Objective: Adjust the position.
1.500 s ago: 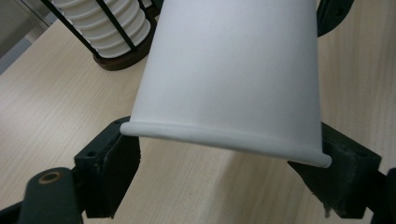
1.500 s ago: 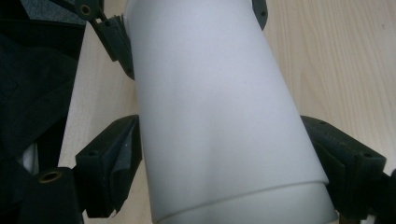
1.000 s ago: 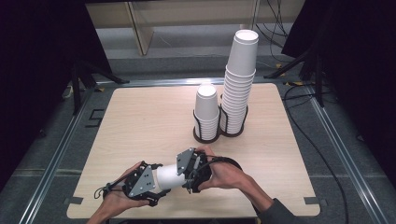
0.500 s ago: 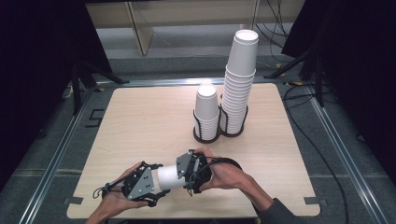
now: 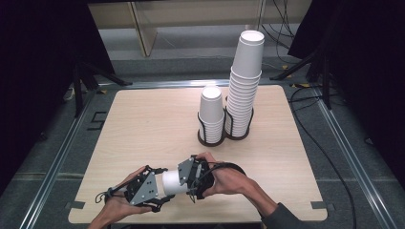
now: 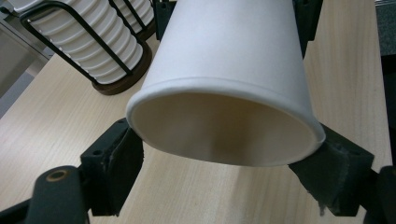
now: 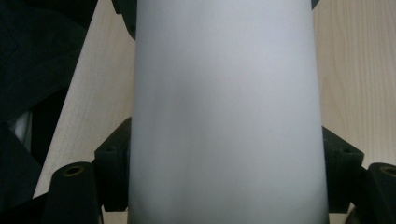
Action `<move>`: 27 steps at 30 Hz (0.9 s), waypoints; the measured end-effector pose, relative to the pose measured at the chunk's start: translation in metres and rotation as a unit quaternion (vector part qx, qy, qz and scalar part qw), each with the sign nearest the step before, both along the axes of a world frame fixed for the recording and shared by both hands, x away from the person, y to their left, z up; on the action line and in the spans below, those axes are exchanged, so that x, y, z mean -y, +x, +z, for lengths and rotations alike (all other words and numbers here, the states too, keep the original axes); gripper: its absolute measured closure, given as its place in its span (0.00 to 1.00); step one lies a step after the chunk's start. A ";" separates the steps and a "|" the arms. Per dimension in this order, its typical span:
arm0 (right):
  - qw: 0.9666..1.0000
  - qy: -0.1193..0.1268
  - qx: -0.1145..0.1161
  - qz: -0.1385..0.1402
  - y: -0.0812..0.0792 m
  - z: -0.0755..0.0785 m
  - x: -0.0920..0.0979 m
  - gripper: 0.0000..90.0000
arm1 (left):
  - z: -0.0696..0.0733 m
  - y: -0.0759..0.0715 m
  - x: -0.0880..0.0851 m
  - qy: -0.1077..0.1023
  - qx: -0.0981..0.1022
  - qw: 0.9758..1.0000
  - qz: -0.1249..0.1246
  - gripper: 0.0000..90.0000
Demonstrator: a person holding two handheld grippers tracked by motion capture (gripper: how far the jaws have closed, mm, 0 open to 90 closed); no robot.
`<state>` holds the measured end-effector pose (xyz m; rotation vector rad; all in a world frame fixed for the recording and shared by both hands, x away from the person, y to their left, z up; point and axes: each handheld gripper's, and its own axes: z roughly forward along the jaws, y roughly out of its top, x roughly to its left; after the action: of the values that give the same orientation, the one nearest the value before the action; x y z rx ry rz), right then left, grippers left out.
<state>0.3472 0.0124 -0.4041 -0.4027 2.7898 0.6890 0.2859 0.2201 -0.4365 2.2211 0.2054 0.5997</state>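
On the pale wooden table (image 5: 143, 124), toward its far side, two stacks of white paper cups are kept upright in a black wire double holder (image 5: 224, 136): the tall stack (image 5: 246, 86) stands in the right ring and the short stack (image 5: 211, 112) just beside it in the left, well apart from the hands. Near the front edge, a single white paper cup (image 5: 173, 182) is held lying level above the table between both tools, probably so that it can be passed across or pulled free. The left gripper (image 6: 219, 158) is closed on the cup's rim end, its open mouth turned toward that camera. The right gripper (image 7: 224, 154) is clamped on the cup's wall, the pads pressing from either side.
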 end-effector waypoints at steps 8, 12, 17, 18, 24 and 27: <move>1.000 0.021 -0.014 -0.007 0.002 0.006 0.006 0.28 | -0.002 0.003 -0.003 -0.085 -0.001 0.996 0.010 0.12; 0.998 0.047 -0.029 -0.030 0.006 0.011 0.014 0.28 | 0.000 0.007 -0.013 -0.134 -0.011 0.991 0.020 0.17; 0.990 0.108 -0.059 -0.064 0.016 0.021 0.033 0.28 | 0.000 0.012 -0.022 -0.196 -0.034 0.979 0.039 0.16; 0.987 0.134 -0.062 -0.066 0.021 0.025 0.039 0.28 | 0.001 0.012 -0.023 -0.225 -0.041 0.973 0.037 0.16; 0.980 0.169 -0.081 -0.066 0.025 0.028 0.046 0.27 | 0.001 0.013 -0.022 -0.251 -0.061 0.965 0.051 0.16; 0.980 0.175 -0.076 -0.059 0.025 0.027 0.045 0.27 | 0.000 0.015 -0.022 -0.262 -0.072 0.960 0.062 0.16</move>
<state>0.3725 -0.0326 -0.3774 -0.1205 2.7209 1.1978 0.3005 0.2424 -0.4366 1.7416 0.5195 0.3917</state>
